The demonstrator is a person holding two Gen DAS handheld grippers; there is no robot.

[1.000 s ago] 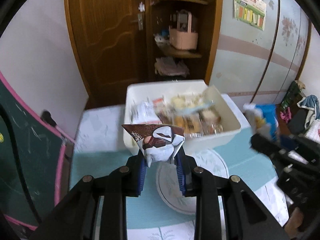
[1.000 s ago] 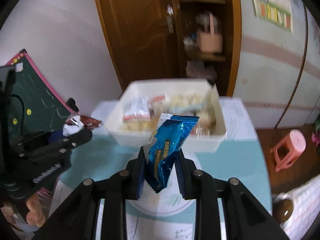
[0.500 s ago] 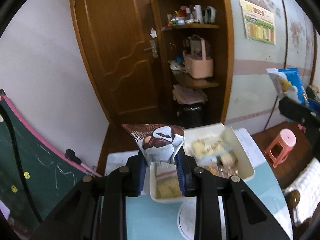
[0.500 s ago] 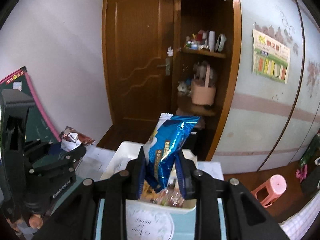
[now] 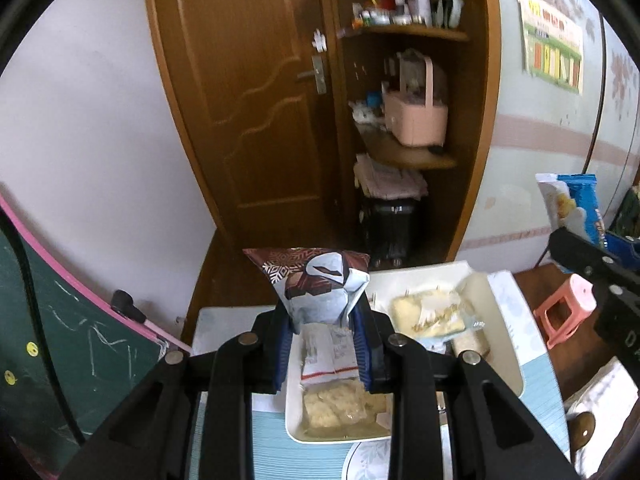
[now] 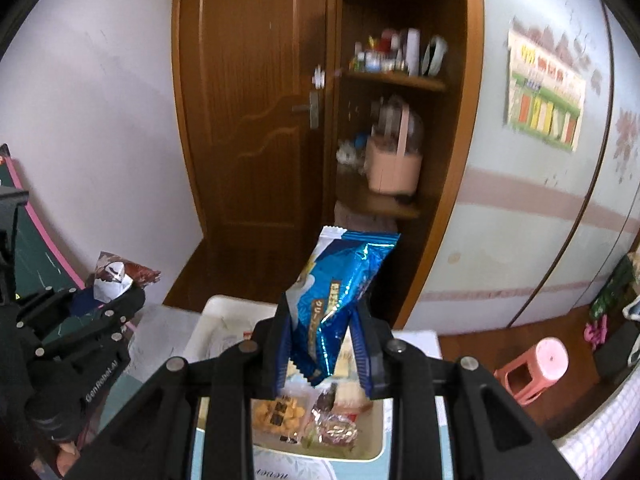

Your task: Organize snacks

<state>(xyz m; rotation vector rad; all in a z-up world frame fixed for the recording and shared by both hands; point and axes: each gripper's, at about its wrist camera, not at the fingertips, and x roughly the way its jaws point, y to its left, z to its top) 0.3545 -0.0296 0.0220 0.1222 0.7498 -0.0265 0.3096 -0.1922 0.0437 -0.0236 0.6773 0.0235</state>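
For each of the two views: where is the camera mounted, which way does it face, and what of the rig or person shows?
Left wrist: on the left hand-held gripper, looking down over its brown-and-white snack packet at the white bin; the other gripper shows at right.
Right wrist: on the right hand-held gripper, clamping a blue snack packet above the bin; left gripper and fingertips at left.
Shared: bin, wooden door, pink stool.

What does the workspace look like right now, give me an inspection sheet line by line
Surface: table with a teal patterned cloth.
Job's things: white bin of snacks; brown-and-white packet; blue packet.
Clutter: nothing seen loose on the visible table.
Grippers: left hand-held gripper shut on the brown-and-white packet; right hand-held gripper shut on the blue packet; both above the bin.
Cables: nothing seen.
Surroundings: wooden door, corner shelves, chalkboard, pink stool.
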